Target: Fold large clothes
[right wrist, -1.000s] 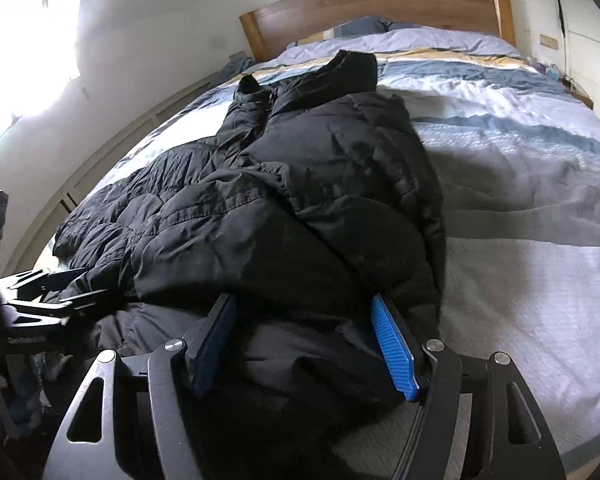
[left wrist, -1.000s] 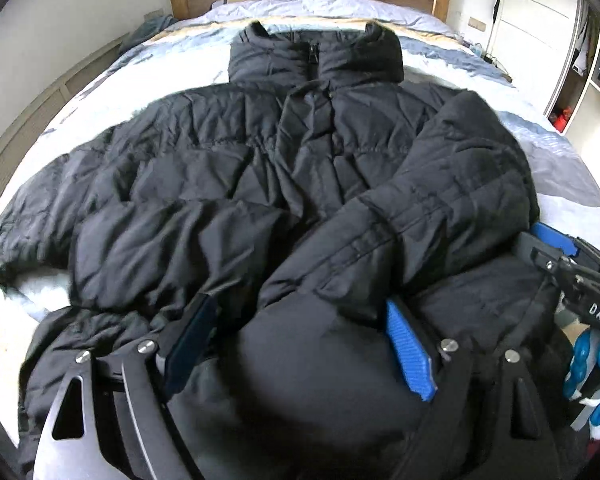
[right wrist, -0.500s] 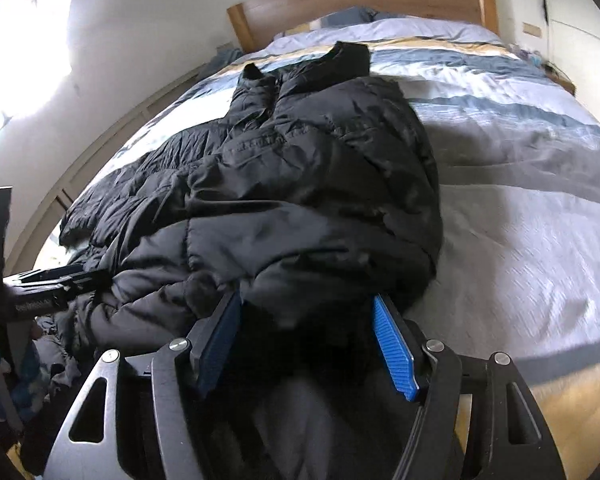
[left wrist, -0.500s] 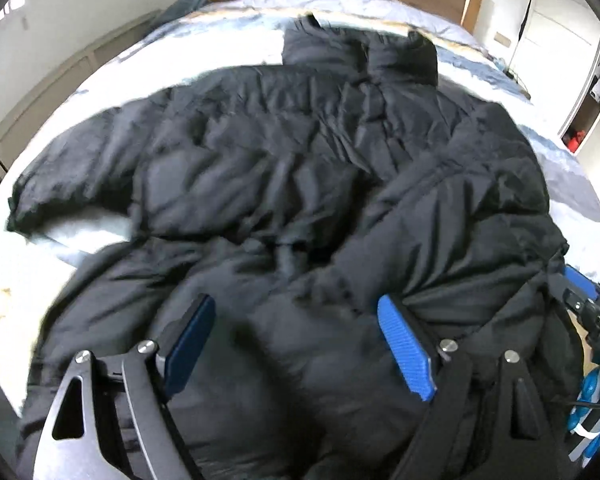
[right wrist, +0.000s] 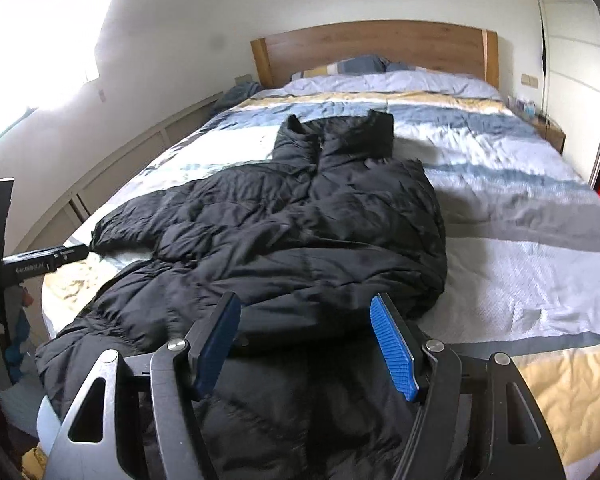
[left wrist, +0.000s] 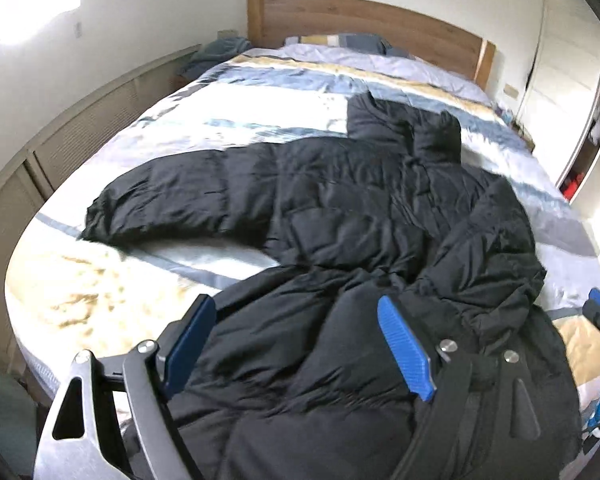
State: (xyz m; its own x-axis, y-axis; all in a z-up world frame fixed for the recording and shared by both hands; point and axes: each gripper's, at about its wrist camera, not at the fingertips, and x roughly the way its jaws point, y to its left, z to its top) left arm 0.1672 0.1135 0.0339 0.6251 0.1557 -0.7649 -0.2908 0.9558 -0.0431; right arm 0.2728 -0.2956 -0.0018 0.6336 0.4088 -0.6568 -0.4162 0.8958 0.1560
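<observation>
Bed (left wrist: 260, 128), jacket (left wrist: 360, 216) between gripper (left wrist: 300, 344) pads

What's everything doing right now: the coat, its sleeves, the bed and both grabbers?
jacket: front up on the bed
one sleeve: stretched out flat
other sleeve: folded across the front
bed: made, striped quilt
left gripper: gripping the jacket's hem
right gripper: gripping the hem too

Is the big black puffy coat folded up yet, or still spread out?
Partly folded. The black puffy coat has one sleeve stretched across the striped bedspread, the other side doubled over.
</observation>
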